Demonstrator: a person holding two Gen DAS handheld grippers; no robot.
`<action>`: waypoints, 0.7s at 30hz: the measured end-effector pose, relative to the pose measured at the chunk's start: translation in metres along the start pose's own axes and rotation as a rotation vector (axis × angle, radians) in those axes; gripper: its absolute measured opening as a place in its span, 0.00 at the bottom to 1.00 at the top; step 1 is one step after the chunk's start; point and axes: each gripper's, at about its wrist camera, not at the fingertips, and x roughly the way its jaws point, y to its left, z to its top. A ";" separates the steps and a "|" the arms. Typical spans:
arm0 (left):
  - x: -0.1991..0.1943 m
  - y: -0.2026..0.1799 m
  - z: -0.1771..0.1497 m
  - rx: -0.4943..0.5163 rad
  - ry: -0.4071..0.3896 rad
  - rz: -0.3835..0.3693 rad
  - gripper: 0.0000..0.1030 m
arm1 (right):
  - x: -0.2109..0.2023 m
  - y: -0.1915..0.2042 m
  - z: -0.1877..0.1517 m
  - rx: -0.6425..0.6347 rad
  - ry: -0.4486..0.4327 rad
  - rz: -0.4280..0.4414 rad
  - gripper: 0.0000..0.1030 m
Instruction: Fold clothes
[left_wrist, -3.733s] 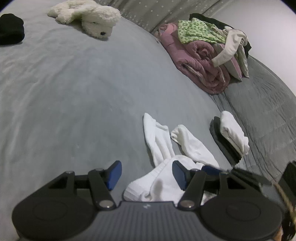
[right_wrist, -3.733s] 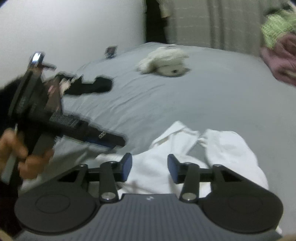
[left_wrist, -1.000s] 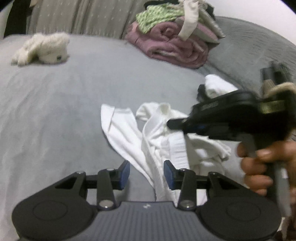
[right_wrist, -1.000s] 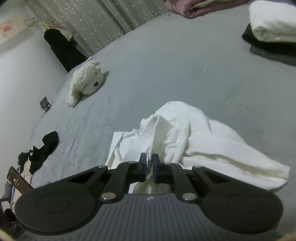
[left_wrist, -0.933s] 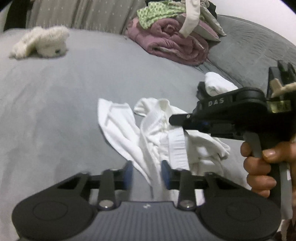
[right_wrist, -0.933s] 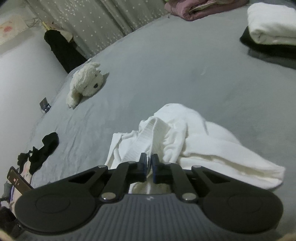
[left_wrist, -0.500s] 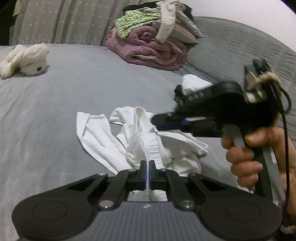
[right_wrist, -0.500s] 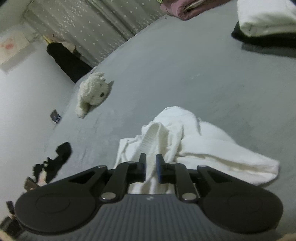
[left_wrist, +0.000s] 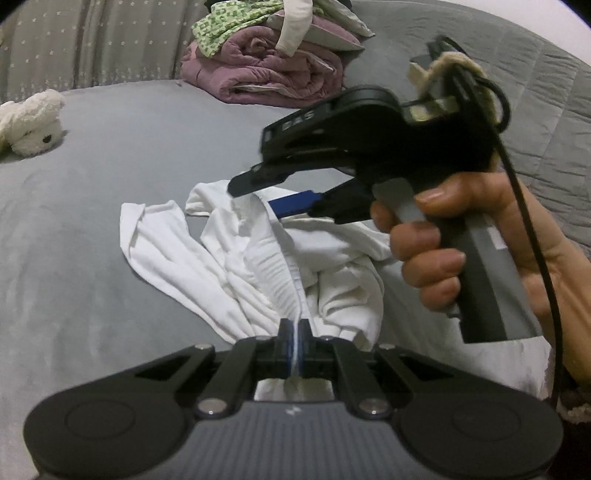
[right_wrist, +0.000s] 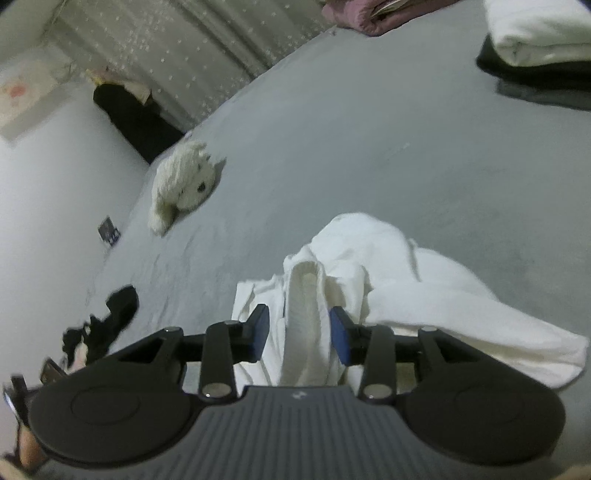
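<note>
A crumpled white garment (left_wrist: 258, 258) with a ribbed band lies bunched on the grey bed (left_wrist: 92, 184). My left gripper (left_wrist: 294, 341) is shut on the near edge of that ribbed band, with a thin fold of white cloth pinched between its blue pads. In the left wrist view my right gripper (left_wrist: 273, 195), held by a hand (left_wrist: 461, 236), hovers over the garment's far part. In the right wrist view my right gripper (right_wrist: 299, 328) is opening, its jaws apart; the ribbed band of the white garment (right_wrist: 406, 288) lies between the pads and no pad presses on it.
A white plush dog (left_wrist: 31, 123) (right_wrist: 184, 184) lies far off on the bed. A pile of pink and green bedding (left_wrist: 266, 66) sits at the back. A folded white and black stack (right_wrist: 535, 40) rests far right. Dark socks (right_wrist: 110, 317) lie near the bed's left edge.
My left gripper shut on the ribbed band's near edge and shifted sideways. My right gripper let go of the band, its jaws spreading apart.
</note>
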 end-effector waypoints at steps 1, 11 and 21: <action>-0.001 0.000 0.000 0.000 0.003 0.000 0.05 | 0.002 0.002 -0.002 -0.018 0.005 -0.017 0.31; -0.022 0.007 -0.002 -0.069 0.002 -0.050 0.45 | -0.013 0.012 -0.001 -0.059 -0.056 -0.012 0.08; -0.012 -0.012 0.001 -0.053 0.025 0.013 0.44 | -0.018 0.020 -0.002 -0.042 -0.071 0.018 0.08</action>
